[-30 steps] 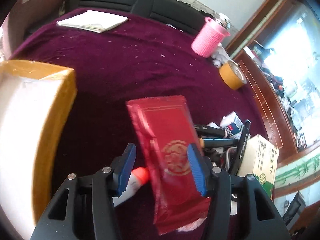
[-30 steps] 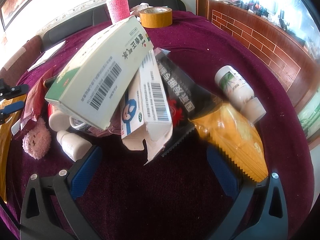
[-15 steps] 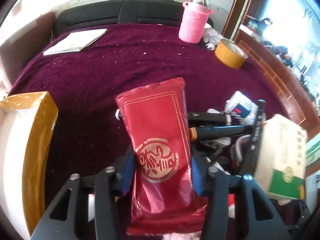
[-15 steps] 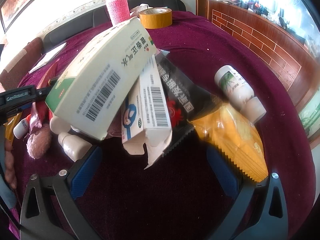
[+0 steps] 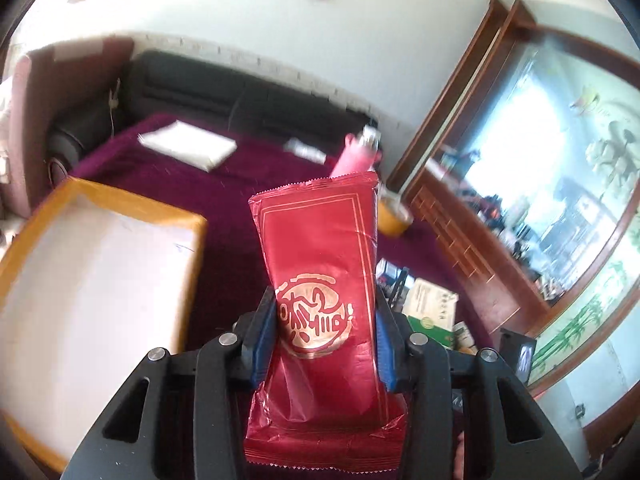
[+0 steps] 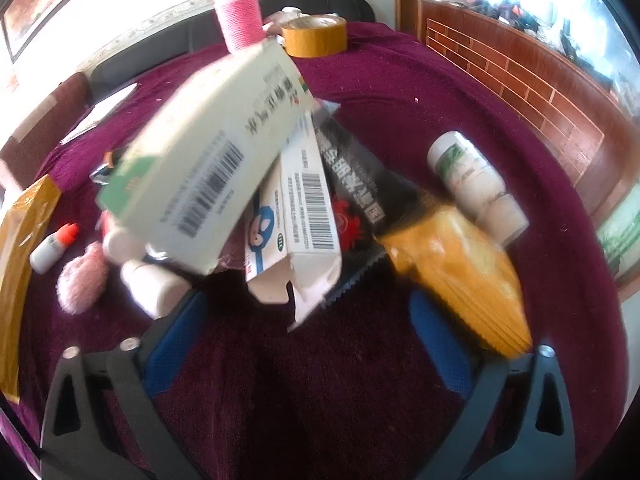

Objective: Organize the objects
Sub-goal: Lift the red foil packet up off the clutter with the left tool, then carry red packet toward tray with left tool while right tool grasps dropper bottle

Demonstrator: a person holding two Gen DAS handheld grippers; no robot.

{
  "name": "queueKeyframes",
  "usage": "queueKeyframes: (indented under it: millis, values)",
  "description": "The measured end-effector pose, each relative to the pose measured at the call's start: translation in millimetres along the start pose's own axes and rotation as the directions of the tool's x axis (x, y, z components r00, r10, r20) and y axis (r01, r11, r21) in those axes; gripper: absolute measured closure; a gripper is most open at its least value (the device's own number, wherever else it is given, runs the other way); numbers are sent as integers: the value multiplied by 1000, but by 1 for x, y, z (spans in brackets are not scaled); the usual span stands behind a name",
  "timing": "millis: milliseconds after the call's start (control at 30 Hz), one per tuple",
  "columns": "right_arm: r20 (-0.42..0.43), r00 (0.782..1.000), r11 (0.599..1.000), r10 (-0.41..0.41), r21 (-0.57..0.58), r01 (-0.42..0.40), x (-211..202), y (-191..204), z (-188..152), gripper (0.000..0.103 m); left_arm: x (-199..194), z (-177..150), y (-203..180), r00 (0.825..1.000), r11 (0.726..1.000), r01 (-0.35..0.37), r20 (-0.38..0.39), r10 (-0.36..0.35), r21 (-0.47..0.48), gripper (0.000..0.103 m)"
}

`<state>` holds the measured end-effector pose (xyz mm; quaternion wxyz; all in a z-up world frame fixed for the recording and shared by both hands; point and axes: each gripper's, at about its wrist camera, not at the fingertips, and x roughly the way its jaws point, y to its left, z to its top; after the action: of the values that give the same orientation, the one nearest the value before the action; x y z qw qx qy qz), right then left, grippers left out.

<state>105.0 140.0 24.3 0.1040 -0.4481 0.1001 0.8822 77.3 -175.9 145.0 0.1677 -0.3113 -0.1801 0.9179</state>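
Note:
My left gripper [image 5: 324, 312] is shut on a red foil packet [image 5: 320, 240] with a gold seal, held upright above the maroon table. An open cardboard box [image 5: 100, 272] with a white inside lies below it to the left. My right gripper [image 6: 306, 340] hangs over a pile of goods, its jaws closing with nothing pressed between the pads. Just ahead of it lie a torn white medicine box [image 6: 304, 216], a big green-and-white carton [image 6: 208, 160], a black packet [image 6: 356, 176] and a yellow packet [image 6: 456, 272].
A white bottle [image 6: 472, 184] lies right of the pile. A pink plush [image 6: 82, 280], a red-capped dropper bottle [image 6: 52, 248] and a small white bottle [image 6: 152, 284] lie left. A tape roll [image 6: 314, 36] and pink-sleeved flask [image 6: 240, 20] stand at the back. A wooden cabinet runs along the right.
The left gripper shut on the red packet and lifted it off the table, up and toward the cardboard box. The right gripper's fingers have drawn slightly inward.

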Motion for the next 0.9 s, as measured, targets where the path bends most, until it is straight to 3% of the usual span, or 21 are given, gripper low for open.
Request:
queueKeyframes:
  millis: [67, 100, 167, 233, 300, 400, 467, 500, 533, 600, 667, 767, 900]
  values:
    - [71, 996, 998, -56, -10, 57, -31, -2, 2, 15, -26, 1, 11, 999, 1000, -14, 35, 14, 14, 66]
    - [137, 990, 1000, -30, -5, 31, -58, -3, 3, 15, -40, 1, 18, 998, 999, -24, 53, 23, 23, 66]
    - [221, 972, 996, 84, -36, -77, -100, 6, 12, 14, -58, 0, 33, 996, 999, -50, 78, 49, 16, 66]
    - [241, 949, 978, 205, -94, -188, -122, 25, 24, 13, -73, -4, 48, 992, 997, -71, 101, 71, 1, 66]
    - [160, 919, 927, 361, -165, -336, -123, 56, 37, 13, -83, -8, 59, 989, 996, -84, 121, 85, -13, 66]
    - [-128, 833, 827, 538, -109, -551, -76, 124, 53, 17, -98, -16, 77, 983, 993, -114, 140, 118, -35, 66]
    - [-231, 798, 812, 557, -52, -581, -45, 153, 54, 39, -103, -20, 89, 980, 990, -134, 141, 139, -46, 66]
    - [-279, 793, 819, 542, -34, -573, -27, 169, 55, 55, -105, -22, 96, 978, 988, -148, 141, 154, -54, 66]
    - [-329, 785, 831, 524, -4, -557, -6, 184, 56, 64, -107, -24, 101, 977, 986, -156, 142, 162, -54, 66]
    - [-372, 789, 859, 488, 44, -511, 22, 203, 55, 67, -111, -27, 112, 971, 983, -179, 151, 184, -47, 65]
    - [-362, 828, 896, 428, 52, -440, 41, 215, 60, 67, -113, -28, 120, 967, 980, -197, 158, 201, -38, 65]
    - [-351, 863, 928, 362, 48, -370, 50, 230, 66, 67, -105, -28, 137, 969, 979, -197, 141, 202, -45, 66]
    - [-369, 883, 954, 290, 36, -299, 71, 237, 67, 78, -90, -26, 150, 974, 981, -188, 116, 193, -55, 66]
